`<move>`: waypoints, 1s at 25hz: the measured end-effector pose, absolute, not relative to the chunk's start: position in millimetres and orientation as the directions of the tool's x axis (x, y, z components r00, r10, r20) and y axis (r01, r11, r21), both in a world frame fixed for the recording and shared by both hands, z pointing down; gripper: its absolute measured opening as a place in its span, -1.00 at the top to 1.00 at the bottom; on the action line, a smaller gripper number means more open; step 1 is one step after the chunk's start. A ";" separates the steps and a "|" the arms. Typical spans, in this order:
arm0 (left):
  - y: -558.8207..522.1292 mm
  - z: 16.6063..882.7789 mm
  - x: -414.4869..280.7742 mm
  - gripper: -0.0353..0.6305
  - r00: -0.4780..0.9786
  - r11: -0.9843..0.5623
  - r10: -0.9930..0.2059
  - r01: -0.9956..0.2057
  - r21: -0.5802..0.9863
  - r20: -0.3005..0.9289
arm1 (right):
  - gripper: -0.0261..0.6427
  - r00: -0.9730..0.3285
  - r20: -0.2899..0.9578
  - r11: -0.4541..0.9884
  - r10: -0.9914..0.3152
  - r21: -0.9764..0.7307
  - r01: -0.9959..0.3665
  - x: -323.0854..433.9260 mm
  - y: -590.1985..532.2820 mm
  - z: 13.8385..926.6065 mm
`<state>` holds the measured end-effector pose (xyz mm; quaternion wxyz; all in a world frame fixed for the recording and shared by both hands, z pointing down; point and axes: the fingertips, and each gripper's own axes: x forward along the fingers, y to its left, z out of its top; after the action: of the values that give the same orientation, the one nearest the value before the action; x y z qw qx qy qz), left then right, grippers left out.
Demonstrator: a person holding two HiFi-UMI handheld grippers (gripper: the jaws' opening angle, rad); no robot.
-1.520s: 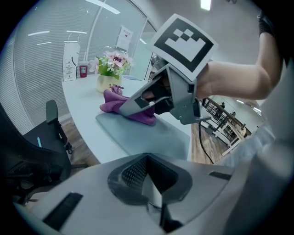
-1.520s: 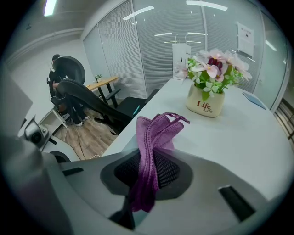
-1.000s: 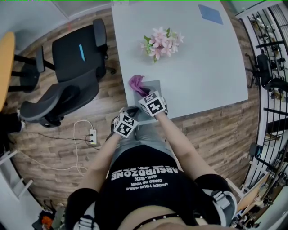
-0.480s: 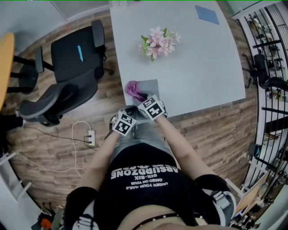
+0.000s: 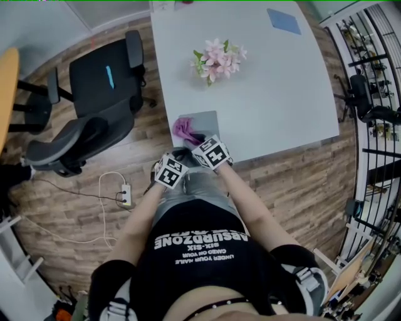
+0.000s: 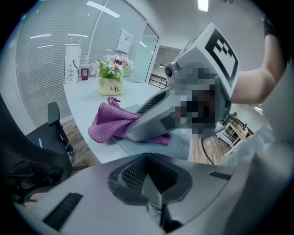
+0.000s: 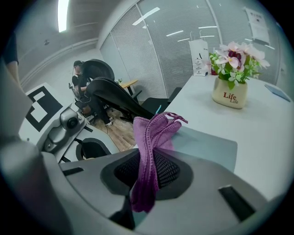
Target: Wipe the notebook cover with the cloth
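Right gripper (image 7: 146, 174) clamps shut on the purple cloth (image 7: 154, 133), which lies on the grey notebook (image 7: 206, 144) at the white table's (image 5: 276, 94) near edge; left gripper (image 6: 149, 183), jaws together and empty, hangs just beside.

This looks like an office, probably a meeting or open-plan work room. A broad white rectangular tabletop (image 5: 276, 94) stands on a wood-plank floor (image 5: 301, 182), with two black swivel office chairs on castor bases (image 5: 100, 81) pulled away from its edge. A white power strip with a trailing cable (image 5: 127, 194) lies on the floor beside them. In the right gripper view, floor-to-ceiling glass partition walls with horizontal blinds (image 7: 183, 46) enclose the room under a long ceiling strip light (image 7: 63, 13). A cream ceramic pot of pink flowers (image 7: 229, 92) decorates the tabletop, and black metal racks (image 5: 369, 94) line one side.
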<state>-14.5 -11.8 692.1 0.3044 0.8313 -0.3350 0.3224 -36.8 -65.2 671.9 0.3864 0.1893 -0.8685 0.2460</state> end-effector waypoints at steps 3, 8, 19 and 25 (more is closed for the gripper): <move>-12.1 692.3 -13.8 0.84 0.566 -0.591 -0.360 -0.753 0.288 0.741 | 0.69 -0.647 0.752 0.789 -0.127 -0.319 -0.526 -35.1 -69.4 670.8; -12.5 692.1 -13.4 0.84 0.566 -0.591 -0.358 -0.753 0.289 0.742 | 0.70 -0.689 0.710 0.675 -0.147 -0.437 -0.594 -23.4 -84.6 668.8; -12.5 693.5 -13.4 0.84 0.566 -0.600 -0.351 -0.747 0.285 0.746 | 0.70 -0.650 0.713 0.531 -0.263 -0.455 -0.715 9.2 -113.5 666.9; -12.3 693.4 -13.8 0.84 0.565 -0.602 -0.351 -0.747 0.283 0.746 | 0.70 -0.603 0.732 0.486 -0.317 -0.420 -0.766 42.1 -128.8 669.5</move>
<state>-13.8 -12.3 693.4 0.3003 0.8322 -0.3298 0.3294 42.1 -128.8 669.5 0.2946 0.3344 -0.8102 0.3807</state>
